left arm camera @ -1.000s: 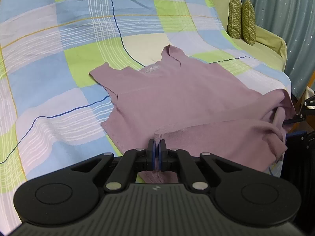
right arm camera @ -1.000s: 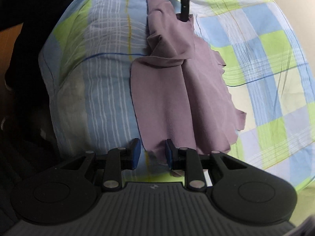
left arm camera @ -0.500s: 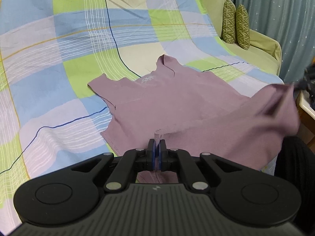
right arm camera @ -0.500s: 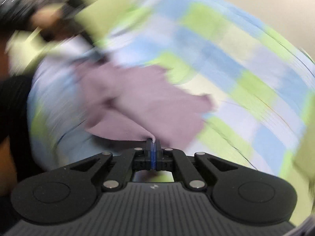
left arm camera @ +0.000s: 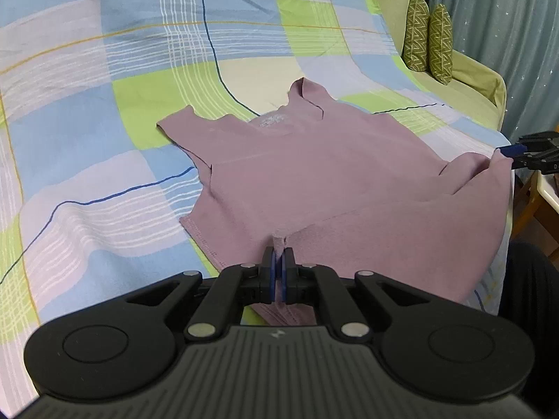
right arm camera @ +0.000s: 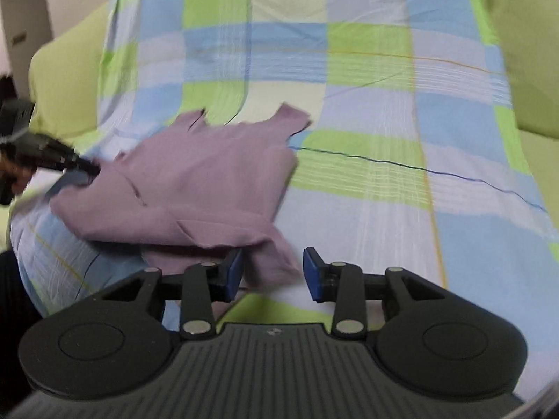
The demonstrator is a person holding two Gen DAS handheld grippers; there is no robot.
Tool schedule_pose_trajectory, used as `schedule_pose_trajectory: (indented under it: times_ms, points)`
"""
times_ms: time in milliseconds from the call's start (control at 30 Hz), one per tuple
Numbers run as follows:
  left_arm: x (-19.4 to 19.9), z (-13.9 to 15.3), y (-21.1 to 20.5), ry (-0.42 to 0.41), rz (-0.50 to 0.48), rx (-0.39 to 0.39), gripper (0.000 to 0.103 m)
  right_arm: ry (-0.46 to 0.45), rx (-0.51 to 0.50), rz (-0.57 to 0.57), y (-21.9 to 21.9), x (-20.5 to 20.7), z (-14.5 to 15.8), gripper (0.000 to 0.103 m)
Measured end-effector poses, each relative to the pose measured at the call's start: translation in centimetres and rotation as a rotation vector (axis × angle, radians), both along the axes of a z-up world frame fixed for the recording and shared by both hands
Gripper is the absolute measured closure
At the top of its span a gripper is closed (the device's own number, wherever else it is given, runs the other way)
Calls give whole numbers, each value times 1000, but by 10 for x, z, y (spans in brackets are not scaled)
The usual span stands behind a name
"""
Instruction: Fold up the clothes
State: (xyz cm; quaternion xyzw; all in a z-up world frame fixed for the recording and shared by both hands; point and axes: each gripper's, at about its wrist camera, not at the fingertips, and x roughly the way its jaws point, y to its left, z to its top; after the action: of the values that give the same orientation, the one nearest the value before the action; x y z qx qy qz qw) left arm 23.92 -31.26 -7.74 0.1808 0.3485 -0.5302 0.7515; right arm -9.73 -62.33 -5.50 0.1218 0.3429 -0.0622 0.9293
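Observation:
A mauve sleeveless top [left arm camera: 314, 167] lies on a checked sheet [left arm camera: 104, 139], straps pointing away and its near hem bunched. My left gripper [left arm camera: 278, 267] is shut on that hem near its left corner. At the far right my right gripper [left arm camera: 513, 152] sits by the hem's other corner. In the right wrist view the right gripper [right arm camera: 273, 272] is open, and a loose corner of the top [right arm camera: 209, 174] lies between its blue pads [right arm camera: 234, 272]. The left gripper [right arm camera: 91, 167] shows at the left, pinching the cloth.
The checked sheet [right arm camera: 384, 209] covers a green sofa. Two patterned green cushions [left arm camera: 428, 42] stand at the back right before a blue-grey curtain [left arm camera: 506, 35]. A person's dark-clad leg [left arm camera: 531, 279] is at the sheet's right edge.
My right gripper shut on the hem corner, swung it outward to the right, and has now opened. My left gripper stayed shut on the hem. The hem now lies more spread out.

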Motion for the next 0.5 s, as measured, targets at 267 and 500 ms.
schedule_pose_trajectory:
  times_ms: [267,500]
  points:
    - [0,-6,1,7,-13,-5,102,-59,179,14,-19,-2,-26,69]
    - [-7,13,14,2,-25,-86,103,-121,344,-30,-33,7,-29,102]
